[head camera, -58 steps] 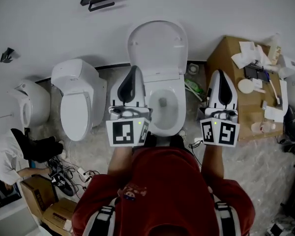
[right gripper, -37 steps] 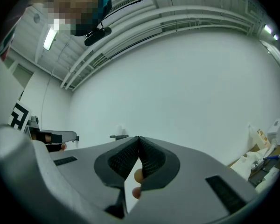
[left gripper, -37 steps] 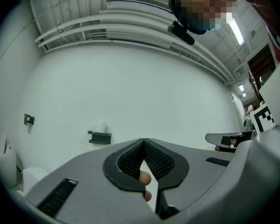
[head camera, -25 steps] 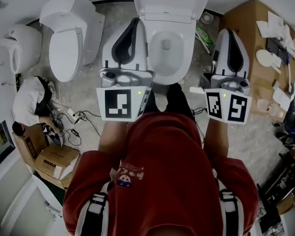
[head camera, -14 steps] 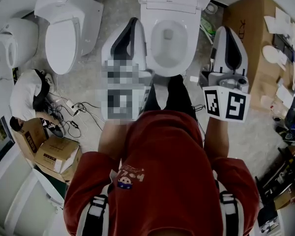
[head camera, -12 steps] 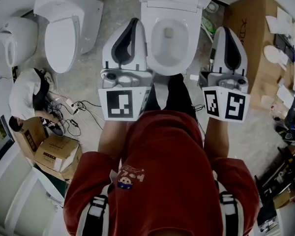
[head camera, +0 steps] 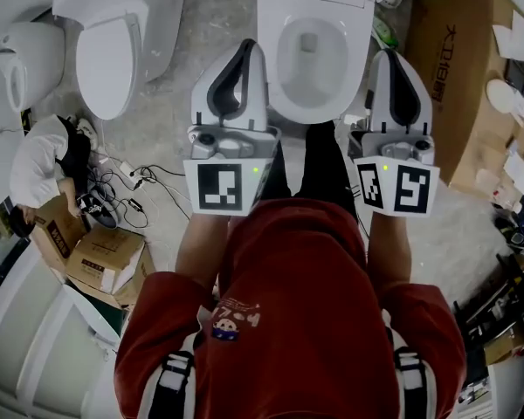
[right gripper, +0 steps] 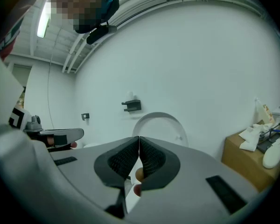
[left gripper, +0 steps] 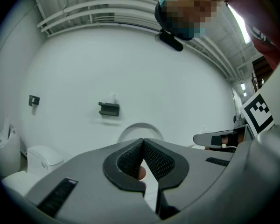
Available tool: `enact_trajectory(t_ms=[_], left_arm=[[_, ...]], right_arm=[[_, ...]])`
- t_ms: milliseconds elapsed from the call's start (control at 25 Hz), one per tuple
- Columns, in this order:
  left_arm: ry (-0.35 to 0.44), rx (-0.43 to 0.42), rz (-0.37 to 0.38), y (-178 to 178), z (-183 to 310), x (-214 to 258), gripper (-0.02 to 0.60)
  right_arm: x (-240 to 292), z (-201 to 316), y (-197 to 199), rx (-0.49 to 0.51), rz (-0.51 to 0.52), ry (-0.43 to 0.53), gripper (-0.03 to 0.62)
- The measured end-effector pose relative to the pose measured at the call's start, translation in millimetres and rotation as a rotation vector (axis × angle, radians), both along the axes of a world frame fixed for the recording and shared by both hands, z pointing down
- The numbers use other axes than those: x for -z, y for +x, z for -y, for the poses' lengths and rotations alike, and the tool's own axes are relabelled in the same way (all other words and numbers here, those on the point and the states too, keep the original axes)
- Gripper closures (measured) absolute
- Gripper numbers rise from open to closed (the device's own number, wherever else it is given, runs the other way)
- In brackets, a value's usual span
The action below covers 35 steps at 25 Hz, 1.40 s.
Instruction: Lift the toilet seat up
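Claws both pressed together, empty: my left claw (head camera: 244, 49) and right claw (head camera: 391, 56) flank the toilet bowl (head camera: 310, 59); toilet seat (right gripper: 159, 124) stands upright.

Dark print (head camera: 449, 38) on the cardboard box (head camera: 458, 103) and the emblem (head camera: 230, 317) on the red shirt (head camera: 297, 269) are too small to read.

The open toilet (head camera: 313, 103) stands against the wall, its raised seat (left gripper: 141, 133) upright behind the bowl. To its left stands a second toilet (head camera: 109, 51), and farther left a third fixture (head camera: 13, 64). To its right is a large carton (head camera: 445, 103) with papers (head camera: 515, 42) on top. The left gripper (head camera: 243, 49) lies along its left rim and the right gripper (head camera: 393, 58) along its right. On the floor left of it and nearer the person lie cables (head camera: 131, 190) and boxes (head camera: 105, 256).
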<state>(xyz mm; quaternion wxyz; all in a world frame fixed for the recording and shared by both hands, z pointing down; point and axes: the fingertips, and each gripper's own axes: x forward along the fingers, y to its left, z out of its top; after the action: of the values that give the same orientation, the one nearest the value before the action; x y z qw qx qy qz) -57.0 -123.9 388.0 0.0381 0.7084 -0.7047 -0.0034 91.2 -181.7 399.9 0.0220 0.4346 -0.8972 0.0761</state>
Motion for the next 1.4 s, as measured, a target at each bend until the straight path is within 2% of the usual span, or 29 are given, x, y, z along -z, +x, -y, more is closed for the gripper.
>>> enact_trajectory(t_ms=[200, 320, 520, 1400], left_arm=[[-0.060, -0.016, 0.006, -3, -5, -28, 0.572], [-0.072, -0.004, -0.016, -8, -12, -39, 0.572], [-0.128, 0.006, -0.010, -13, -19, -67, 0.572], [-0.317, 0.037, -0.046, -3, -65, -187, 0.572]], right_arm=[[-29, -6, -14, 0.015, -0.005, -0.042, 0.580], [-46, -13, -20, 0.025, -0.011, -0.077, 0.580], [-78, -22, -27, 0.056, -0.054, -0.125, 0.580], [-237, -83, -31, 0.165, -0.197, -0.376, 0.580]])
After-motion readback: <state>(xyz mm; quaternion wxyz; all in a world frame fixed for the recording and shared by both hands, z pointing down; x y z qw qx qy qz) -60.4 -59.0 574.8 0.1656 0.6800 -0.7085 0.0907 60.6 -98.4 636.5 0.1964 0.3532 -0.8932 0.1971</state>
